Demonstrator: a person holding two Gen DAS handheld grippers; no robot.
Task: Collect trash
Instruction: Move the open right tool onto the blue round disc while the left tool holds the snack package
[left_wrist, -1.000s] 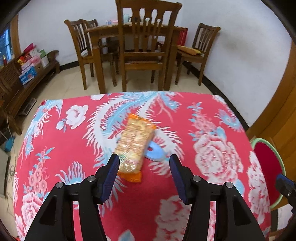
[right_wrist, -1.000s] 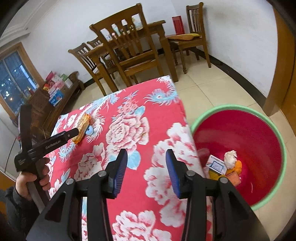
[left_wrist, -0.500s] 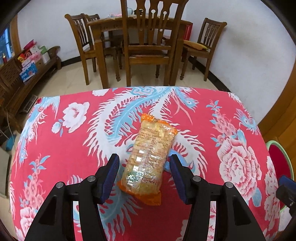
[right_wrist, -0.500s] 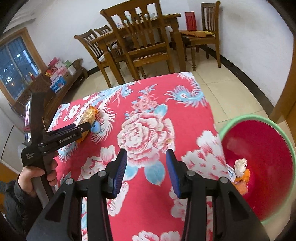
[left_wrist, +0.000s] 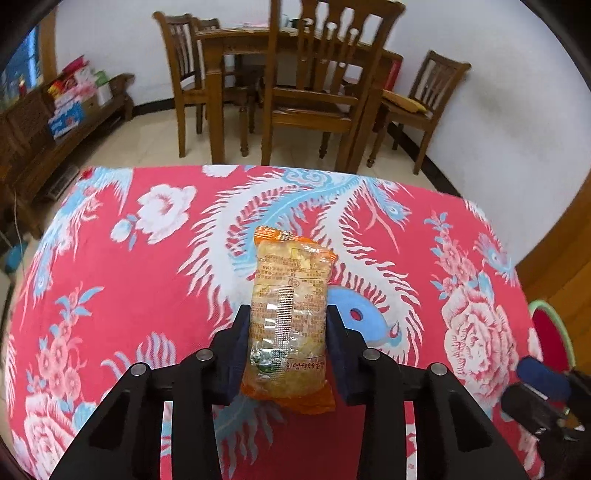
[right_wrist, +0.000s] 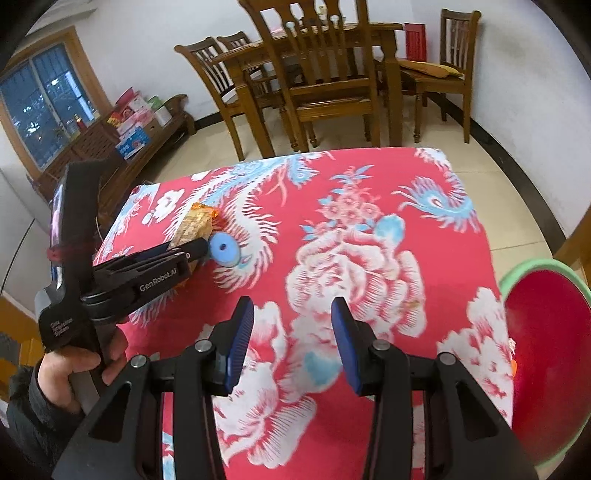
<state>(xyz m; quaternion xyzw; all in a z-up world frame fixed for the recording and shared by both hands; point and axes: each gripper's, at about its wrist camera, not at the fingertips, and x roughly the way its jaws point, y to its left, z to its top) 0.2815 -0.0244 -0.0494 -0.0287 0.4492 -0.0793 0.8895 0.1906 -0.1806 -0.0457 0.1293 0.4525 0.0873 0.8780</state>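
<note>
The snack packet (left_wrist: 290, 314), clear film with orange crimped ends, lies on the red floral tablecloth (left_wrist: 129, 280) with its long axis running from 6 to 12 o'clock in the left wrist view, in line with the fingers. Its near half sits between the 2 pads of the left gripper (left_wrist: 289, 343), 1 pad pressed to each long side; the jaws stand about a packet-width apart and appear to have just closed on it. The near orange end pokes out toward 6 o'clock and the far end reaches toward 12. The packet appears to rest on the cloth, though I cannot tell whether it is already lifted a little. From the right wrist view the packet (right_wrist: 195, 221) shows at about 10 o'clock, partly hidden behind the left gripper (right_wrist: 199, 248).

The right gripper (right_wrist: 291, 339) hovers over the cloth well apart from the packet, its jaws wide apart and holding nothing. The left hand (right_wrist: 74, 365) is plainly the one placed for this item.

The red basin (right_wrist: 546, 354) with a green rim stands off the table's edge at about 3 o'clock in the right wrist view. Only a small orange scrap shows at its left edge; the rest of its contents are out of view. My judgement is that the coming move is a lift and a carry toward 3 o'clock into that basin.
</note>
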